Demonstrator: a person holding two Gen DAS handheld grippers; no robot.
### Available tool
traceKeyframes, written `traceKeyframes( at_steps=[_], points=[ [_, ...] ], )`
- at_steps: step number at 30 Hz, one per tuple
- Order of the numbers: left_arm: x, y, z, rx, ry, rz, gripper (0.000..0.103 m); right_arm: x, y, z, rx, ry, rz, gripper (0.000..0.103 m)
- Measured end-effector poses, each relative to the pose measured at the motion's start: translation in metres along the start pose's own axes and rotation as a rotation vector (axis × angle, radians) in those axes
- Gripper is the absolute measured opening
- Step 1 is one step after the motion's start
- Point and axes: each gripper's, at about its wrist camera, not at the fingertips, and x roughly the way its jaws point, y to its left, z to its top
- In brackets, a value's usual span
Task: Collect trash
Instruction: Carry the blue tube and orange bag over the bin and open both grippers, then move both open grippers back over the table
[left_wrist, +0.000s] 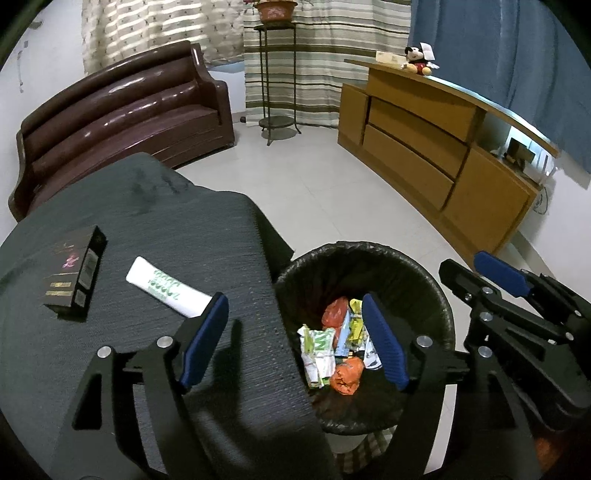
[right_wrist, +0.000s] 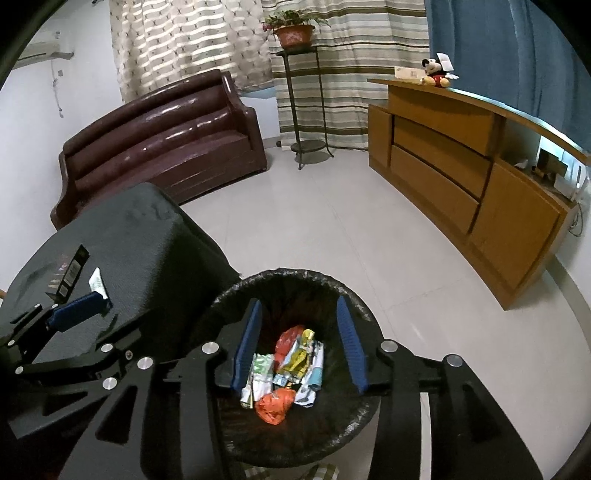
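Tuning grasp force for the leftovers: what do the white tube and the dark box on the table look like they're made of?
white tube: apparently soft plastic, smooth matte skin with green print, flattened toward one end like a squeeze tube.
dark box: likely printed cardboard, sharp folded edges, slightly glossy black faces with gold and pink print, barcode on the side.
Both lie on the table, covered in dark textured cloth.

Wrappers (right_wrist: 284, 373) in bin (right_wrist: 354, 310), right of table (left_wrist: 155, 229).
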Motion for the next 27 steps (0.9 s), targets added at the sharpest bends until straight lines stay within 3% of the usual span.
traceKeyframes(
  at_steps=[8, 27],
  points=[
    [-0.015, 0.031, -0.007, -0.045, -0.004, 0.038, 0.074, -0.005, 0.022, 0.003, -0.040, -0.009, 0.047, 0.050],
    [-0.043, 0.114, -0.032, -0.168, 0.007, 0.162, 0.074, 0.000, 0.094, 0.002, -0.169, 0.026, 0.172, 0.050]
  ],
)
